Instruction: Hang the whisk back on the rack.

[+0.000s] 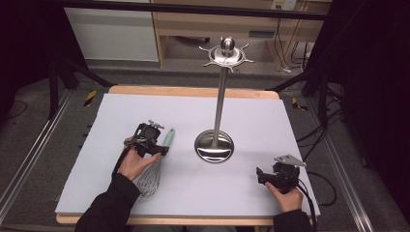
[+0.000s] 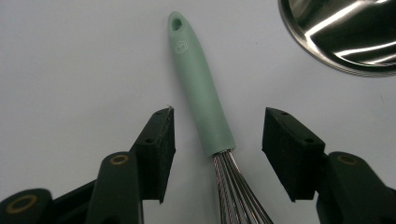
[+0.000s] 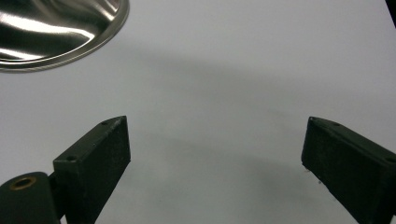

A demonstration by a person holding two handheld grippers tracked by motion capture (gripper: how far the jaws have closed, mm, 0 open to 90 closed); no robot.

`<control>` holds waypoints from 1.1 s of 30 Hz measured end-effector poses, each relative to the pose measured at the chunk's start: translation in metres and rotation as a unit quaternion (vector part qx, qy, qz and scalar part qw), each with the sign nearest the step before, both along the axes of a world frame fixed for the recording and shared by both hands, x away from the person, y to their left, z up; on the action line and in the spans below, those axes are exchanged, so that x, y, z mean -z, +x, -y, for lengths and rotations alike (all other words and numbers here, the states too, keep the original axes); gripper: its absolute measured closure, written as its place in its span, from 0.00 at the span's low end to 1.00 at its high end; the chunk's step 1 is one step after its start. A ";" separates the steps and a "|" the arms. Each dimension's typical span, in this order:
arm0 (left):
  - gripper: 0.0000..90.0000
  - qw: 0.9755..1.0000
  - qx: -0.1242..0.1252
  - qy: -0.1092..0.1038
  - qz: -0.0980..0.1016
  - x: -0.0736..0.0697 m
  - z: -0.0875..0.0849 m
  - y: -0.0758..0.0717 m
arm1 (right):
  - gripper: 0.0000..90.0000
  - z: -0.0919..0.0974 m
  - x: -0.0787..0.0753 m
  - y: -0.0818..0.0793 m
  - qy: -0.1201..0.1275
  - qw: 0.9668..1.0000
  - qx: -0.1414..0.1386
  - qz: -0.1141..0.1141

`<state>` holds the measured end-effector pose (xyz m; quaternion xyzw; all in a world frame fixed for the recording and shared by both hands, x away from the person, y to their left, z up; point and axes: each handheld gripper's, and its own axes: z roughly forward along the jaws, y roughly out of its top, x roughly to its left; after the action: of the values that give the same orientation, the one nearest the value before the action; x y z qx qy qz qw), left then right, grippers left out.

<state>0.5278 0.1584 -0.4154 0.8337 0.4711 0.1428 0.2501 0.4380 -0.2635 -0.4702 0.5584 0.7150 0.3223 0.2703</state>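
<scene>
White sheeting covers the bench (image 1: 290, 145), which stands on a grey floor with dark rails and cables at either side. On it, at about ten o'clock from the round foot of a tall steel hanging stand (image 1: 214, 145), lies a whisk (image 1: 155, 164), its mint-green handle (image 2: 201, 100) pointing toward twelve o'clock and its wire loops (image 2: 236, 191) toward six. The left tongs (image 2: 217, 140) straddle the handle's lower end, just above the wires; the pads stand apart from it on both sides, so nothing is grasped yet. The right tongs (image 3: 215, 154) rest released over bare sheet at about four o'clock from the stand's foot.

The whisk looks light. Its handle seems stiff and slightly grippy, perhaps silicone, tapering to a rounded tip with a hanging hole. The thin steel wires would likely spring and slip under pressure, so the handle near the wire collar is the sound place to clamp.
</scene>
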 end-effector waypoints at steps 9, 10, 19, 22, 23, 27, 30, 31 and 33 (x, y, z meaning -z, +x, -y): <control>0.54 1.000 0.000 0.003 -0.031 0.011 0.000 0.010 | 0.10 0.000 0.000 0.000 0.001 1.000 -0.001 -0.003; 0.55 0.999 -0.002 0.002 -0.037 0.013 0.000 0.011 | 0.10 0.000 0.000 0.001 0.001 1.000 -0.002 -0.003; 0.59 0.998 -0.005 0.007 -0.055 0.020 0.001 0.015 | 0.09 -0.001 0.001 0.001 0.002 1.000 -0.002 -0.006; 0.60 0.998 -0.005 0.007 -0.063 0.023 0.001 0.017 | 0.10 0.000 0.001 0.001 0.003 1.000 -0.002 -0.005; 0.60 0.998 -0.005 0.006 -0.065 0.023 0.001 0.017 | 0.10 0.000 0.001 0.001 0.002 1.000 -0.002 -0.006; 0.62 0.997 -0.006 0.012 -0.078 0.028 0.001 0.020 | 0.09 -0.001 0.001 0.001 0.003 1.000 -0.002 -0.007; 0.64 0.996 -0.008 0.010 -0.084 0.030 0.002 0.021 | 0.09 0.000 0.001 0.001 0.003 1.000 -0.002 -0.007; 0.65 0.996 -0.007 0.011 -0.085 0.030 0.002 0.021 | 0.09 0.000 0.001 0.001 0.003 1.000 -0.002 -0.007; 0.68 0.996 -0.006 0.010 -0.087 0.031 0.003 0.022 | 0.09 -0.001 0.001 0.001 0.003 1.000 -0.002 -0.007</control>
<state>0.5495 0.1552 -0.4462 0.8424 0.4949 0.0762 0.1989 0.4390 -0.2630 -0.4711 0.5598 0.7173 0.3212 0.2626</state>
